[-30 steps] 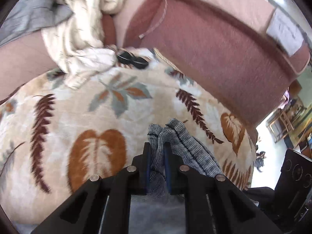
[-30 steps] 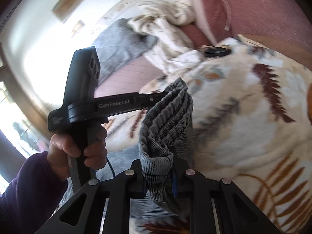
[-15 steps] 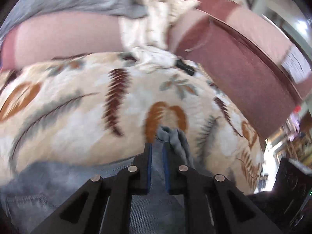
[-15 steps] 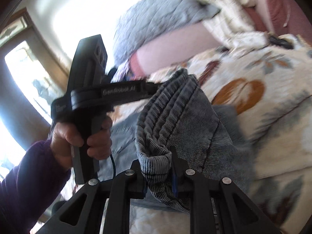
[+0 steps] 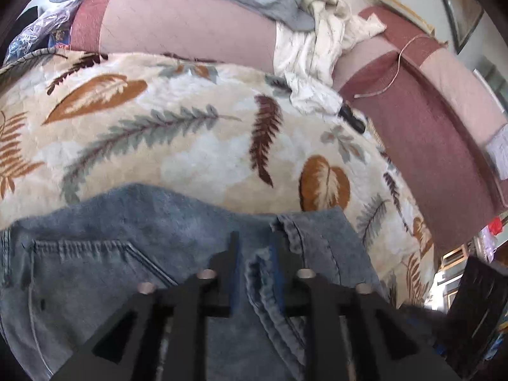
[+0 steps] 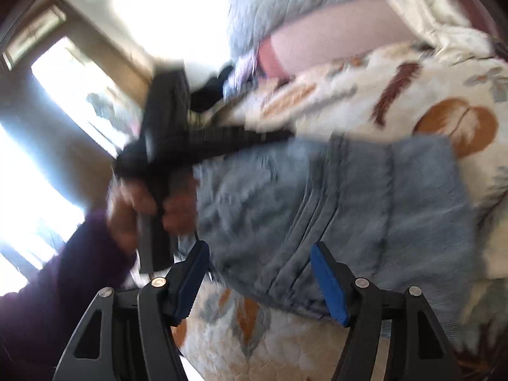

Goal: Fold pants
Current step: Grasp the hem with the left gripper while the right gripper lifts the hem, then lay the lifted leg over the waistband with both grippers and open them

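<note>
Looking down both wrists, I see the pants (image 6: 349, 209) folded across the bed (image 5: 190, 146); the hem edge lies between my left gripper (image 5: 255, 254), just opened and loose, while my right gripper (image 6: 258, 276) has opened wide, empty.

No writing can be read in either view. The other gripper (image 6: 279, 135), up and left of the open claw, is smeared by blur, so any lettering on its arm is lost. A white sheet (image 5: 501, 152) far right of the claw shows no legible marks.
</note>
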{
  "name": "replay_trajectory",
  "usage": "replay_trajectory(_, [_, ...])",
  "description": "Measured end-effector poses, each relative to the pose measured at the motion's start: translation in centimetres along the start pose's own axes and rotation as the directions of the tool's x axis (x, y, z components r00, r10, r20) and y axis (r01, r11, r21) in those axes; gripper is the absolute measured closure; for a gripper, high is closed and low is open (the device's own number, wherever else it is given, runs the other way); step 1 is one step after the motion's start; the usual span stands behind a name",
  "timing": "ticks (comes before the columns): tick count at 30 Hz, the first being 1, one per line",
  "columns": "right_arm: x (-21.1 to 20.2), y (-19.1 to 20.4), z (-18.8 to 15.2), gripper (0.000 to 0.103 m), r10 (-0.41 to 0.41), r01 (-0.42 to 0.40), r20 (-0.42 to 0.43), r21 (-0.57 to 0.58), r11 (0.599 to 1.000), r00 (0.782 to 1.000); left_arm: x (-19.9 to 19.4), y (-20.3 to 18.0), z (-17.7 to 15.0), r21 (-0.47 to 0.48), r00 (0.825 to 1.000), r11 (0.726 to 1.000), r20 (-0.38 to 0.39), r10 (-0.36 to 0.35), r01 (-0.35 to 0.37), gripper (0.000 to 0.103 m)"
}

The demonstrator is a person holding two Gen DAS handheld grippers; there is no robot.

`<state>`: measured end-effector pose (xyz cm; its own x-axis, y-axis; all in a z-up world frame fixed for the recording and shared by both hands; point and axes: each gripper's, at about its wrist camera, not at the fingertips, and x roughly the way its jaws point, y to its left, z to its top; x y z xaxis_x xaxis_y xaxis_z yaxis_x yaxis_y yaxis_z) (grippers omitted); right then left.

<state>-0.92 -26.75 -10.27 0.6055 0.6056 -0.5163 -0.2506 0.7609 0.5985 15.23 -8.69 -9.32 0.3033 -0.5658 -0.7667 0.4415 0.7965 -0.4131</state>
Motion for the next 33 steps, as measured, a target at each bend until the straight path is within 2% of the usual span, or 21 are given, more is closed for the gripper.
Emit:
replay_trajectory(2, [-1.8,-2.0,0.4,0.033,-0.06,0.054,0.075,0.084,0.995,0.995,0.6,-0.9,-0.5,0.002,1.0,1.0,-0.014,0.023,-0.023,0.05])
replay_trajectory(6, [-2.0,-4.9,0.6,0.036,-0.09,0.074,0.072,0.201,0.977,0.993,1.7,-2.6,-0.8,-0.014,0.999,0.999,-0.004,0.05,-0.05,0.049])
replay_trajectory(8, [-1.2,-4.9,0.4,0.051,-0.125,0.115,0.044,0.185,0.976,0.991,2.2,-3.3,-0.7,-0.024,0.994,0.994,0.013,0.106,-0.105,0.045])
replay_trajectory(11, [0.4,-4.1,0.5,0.07,-0.257,0.257,-0.018,0.116,0.959,0.966,3.4,-4.2,-0.7,0.029,0.966,0.966,0.003,0.259,-0.258,0.045])
replay_trajectory(14, [2.0,-4.6,-0.2,0.072,-0.289,0.299,-0.098,0.11,0.948,0.952,4.5,-4.5,-1.3,0.096,0.923,0.918,0.002,0.386,-0.384,0.045])
replay_trajectory(17, [2.6,-4.5,-0.5,0.071,-0.315,0.326,-0.124,0.078,0.942,0.941,5.2,-4.2,-2.0,0.142,0.893,0.884,0.0,0.45,-0.446,0.042])
replay_trajectory(21, [3.7,-3.6,-1.1,0.071,-0.347,0.353,-0.164,0.003,0.936,0.923,5.4,-3.9,-2.5,0.155,0.879,0.866,0.025,0.477,-0.475,0.038])
replay_trajectory(23, [4.2,-2.8,-1.3,0.071,-0.385,0.381,-0.156,-0.058,0.923,0.91,5.4,-3.7,-2.4,0.147,0.871,0.859,0.031,0.491,-0.49,0.032])
replay_trajectory(25, [4.6,-2.6,-1.4,0.068,-0.396,0.387,-0.151,-0.086,0.918,0.906,5.1,-3.3,-2.4,0.118,0.865,0.858,0.029,0.5,-0.5,0.032])
replay_trajectory(28, [4.3,-2.8,-1.4,0.068,-0.379,0.372,-0.151,-0.068,0.926,0.913,4.0,-2.7,-2.7,0.068,0.878,0.876,0.027,0.477,-0.478,0.032])
replay_trajectory(33, [2.6,-3.3,-0.6,0.069,-0.319,0.321,-0.089,0.017,0.947,0.944,0.0,-3.3,-4.9,0.032,0.869,0.871,0.091,0.487,-0.491,0.03])
